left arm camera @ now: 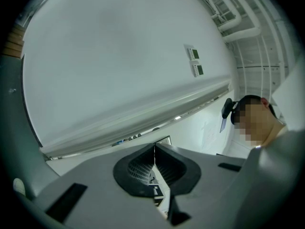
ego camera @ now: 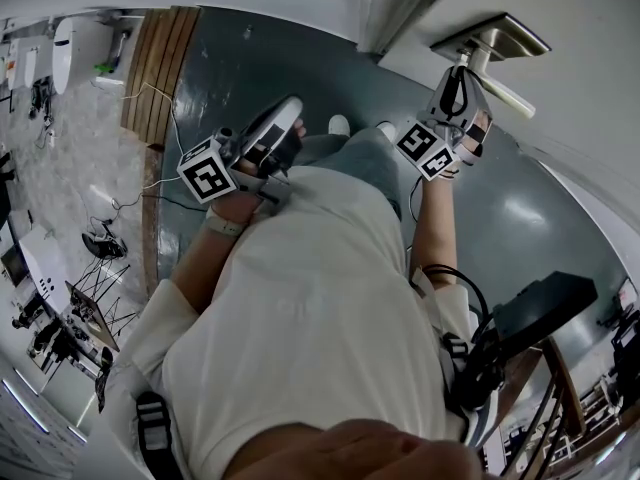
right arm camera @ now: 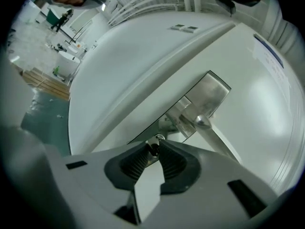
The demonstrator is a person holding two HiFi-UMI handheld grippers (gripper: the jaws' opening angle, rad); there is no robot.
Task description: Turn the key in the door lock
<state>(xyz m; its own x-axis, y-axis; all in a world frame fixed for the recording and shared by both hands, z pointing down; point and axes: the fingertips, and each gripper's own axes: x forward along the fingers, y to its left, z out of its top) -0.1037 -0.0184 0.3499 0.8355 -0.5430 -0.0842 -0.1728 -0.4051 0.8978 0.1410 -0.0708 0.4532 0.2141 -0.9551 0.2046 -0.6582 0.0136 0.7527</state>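
The white door (right arm camera: 248, 128) carries a silver lock plate with a lever handle (right arm camera: 206, 109); in the head view the handle (ego camera: 492, 44) is at the upper right. Below the handle, a small dark key (right arm camera: 153, 150) sticks out of the lock. My right gripper (right arm camera: 154, 145) is shut on the key, its ribbed pads pinching the key's head; seen from above, the right gripper (ego camera: 462, 76) reaches up to the door just under the handle. My left gripper (left arm camera: 154, 150) is shut and holds nothing; it hangs away from the door, over the floor (ego camera: 288, 114).
A dark green floor (ego camera: 250, 58) lies under the door, with a wooden strip (ego camera: 160, 68) and cables to its left. A black case (ego camera: 545, 308) sits at the right. Another person (left arm camera: 259, 123) shows at the right of the left gripper view.
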